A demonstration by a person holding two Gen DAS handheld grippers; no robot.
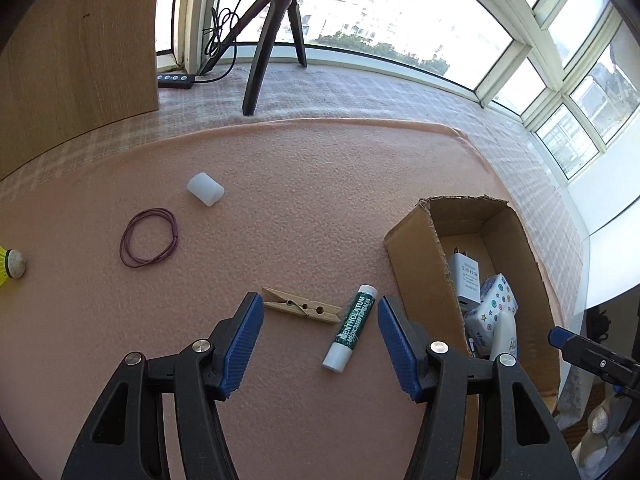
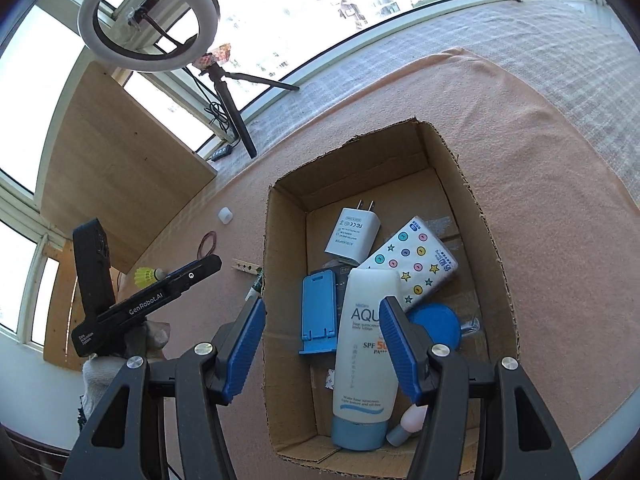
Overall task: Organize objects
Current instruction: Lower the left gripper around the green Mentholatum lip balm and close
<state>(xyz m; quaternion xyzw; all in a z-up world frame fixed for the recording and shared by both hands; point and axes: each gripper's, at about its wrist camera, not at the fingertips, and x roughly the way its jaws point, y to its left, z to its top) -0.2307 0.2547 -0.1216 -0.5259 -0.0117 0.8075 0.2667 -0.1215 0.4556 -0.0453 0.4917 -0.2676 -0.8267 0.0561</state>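
In the left wrist view my left gripper (image 1: 320,307) hangs open just above the pink mat. A wooden clothespin (image 1: 302,310) and a green-and-white lip balm tube (image 1: 352,328) lie on the mat between its blue pads, touching neither. Farther left lie a white cap (image 1: 205,189), purple rubber bands (image 1: 149,242) and a yellow shuttlecock (image 1: 12,264). My right gripper (image 2: 322,308) stands open and empty over the cardboard box (image 2: 276,280). The box holds a sunscreen tube (image 2: 364,360), a white charger (image 2: 354,236), a tissue pack (image 2: 416,264) and a blue phone stand (image 2: 318,312).
The box (image 1: 416,256) sits at the mat's right side. A black tripod (image 1: 272,40), a power strip (image 1: 176,80) and a wooden board (image 1: 80,60) stand at the back by the windows. A gloved hand (image 2: 104,372) holds the left gripper's handle.
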